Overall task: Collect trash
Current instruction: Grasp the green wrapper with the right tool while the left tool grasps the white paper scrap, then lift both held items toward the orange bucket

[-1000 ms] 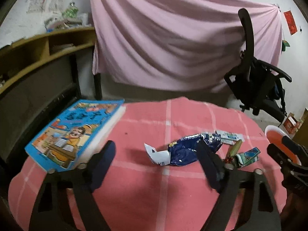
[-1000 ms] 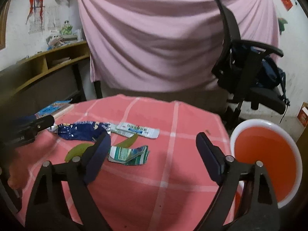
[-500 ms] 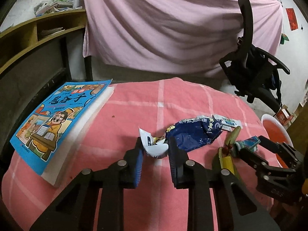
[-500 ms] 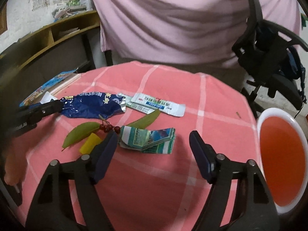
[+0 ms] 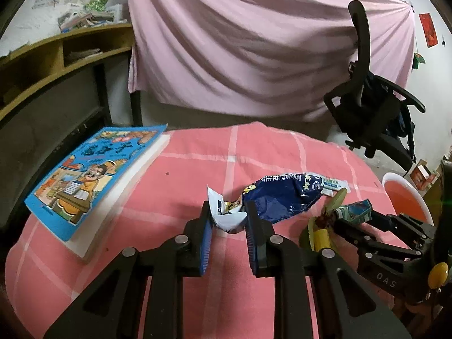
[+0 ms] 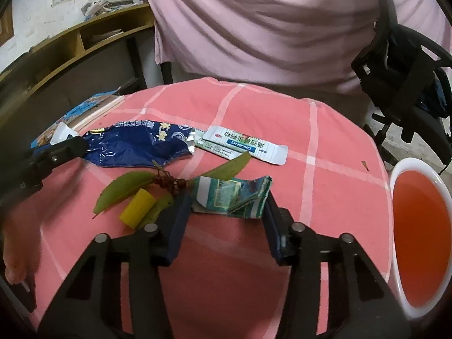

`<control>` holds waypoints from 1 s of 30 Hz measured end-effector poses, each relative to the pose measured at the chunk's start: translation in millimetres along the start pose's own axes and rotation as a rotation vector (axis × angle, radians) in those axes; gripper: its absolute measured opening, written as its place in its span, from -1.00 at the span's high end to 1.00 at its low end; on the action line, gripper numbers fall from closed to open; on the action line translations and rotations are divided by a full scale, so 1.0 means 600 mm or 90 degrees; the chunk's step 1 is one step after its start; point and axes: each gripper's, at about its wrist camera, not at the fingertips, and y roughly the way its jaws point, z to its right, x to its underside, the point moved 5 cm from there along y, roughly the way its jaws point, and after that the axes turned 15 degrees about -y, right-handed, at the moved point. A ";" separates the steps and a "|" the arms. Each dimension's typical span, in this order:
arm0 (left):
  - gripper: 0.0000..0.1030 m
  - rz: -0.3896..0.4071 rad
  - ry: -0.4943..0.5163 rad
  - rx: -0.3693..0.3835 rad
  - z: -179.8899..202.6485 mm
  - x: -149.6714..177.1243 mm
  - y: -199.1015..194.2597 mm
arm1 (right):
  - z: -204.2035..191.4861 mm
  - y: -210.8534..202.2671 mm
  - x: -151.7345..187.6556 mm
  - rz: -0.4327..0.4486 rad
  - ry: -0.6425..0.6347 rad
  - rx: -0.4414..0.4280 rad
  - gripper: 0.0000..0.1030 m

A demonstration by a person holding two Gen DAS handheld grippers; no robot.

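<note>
The blue snack wrapper (image 5: 285, 197) lay on the pink-checked desk (image 5: 197, 166), and my left tongs (image 5: 229, 218) had pinched its torn white end between their pads, nearly shut on it. Just beside it, the crumpled green packet (image 6: 231, 195) sat between the pads of my right tongs (image 6: 227, 212), whose jaws were closing around it; whether they already pressed on it I could not tell. The rest of the litter lay untouched: a white sachet (image 6: 248, 145) touching the far end of the wrapper, a green leaf (image 6: 121, 189) with a small bunch of dark berries (image 6: 169, 182), and a short yellow tube (image 6: 137, 209) near the left side of the packet. The white bin (image 6: 401, 169) with its orange inside stood off the desk's right edge, and as far as I could see nothing was in it. I judged the job barely begun: two pieces being gripped, none carried over.

The bin's lower rim was cut off by the frame. A book (image 5: 93, 175) lay at the desk's left side, surely not trash. The print on the packet was too creased to read.
</note>
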 end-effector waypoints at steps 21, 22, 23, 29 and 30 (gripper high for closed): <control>0.65 0.046 -0.033 0.020 0.017 -0.004 -0.045 | 0.019 -0.071 0.019 0.084 0.043 0.026 0.45; 0.65 0.045 -0.031 0.022 0.020 -0.003 -0.045 | 0.021 -0.073 0.023 0.083 0.045 0.025 0.45; 0.65 0.044 -0.029 0.023 0.023 0.000 -0.045 | 0.022 -0.075 0.027 0.080 0.046 0.025 0.44; 0.65 0.040 -0.028 0.028 0.033 0.010 -0.047 | 0.032 -0.093 0.043 0.090 0.054 0.027 0.44; 0.65 0.041 -0.029 0.029 0.036 0.011 -0.048 | 0.034 -0.101 0.043 0.099 0.051 0.034 0.46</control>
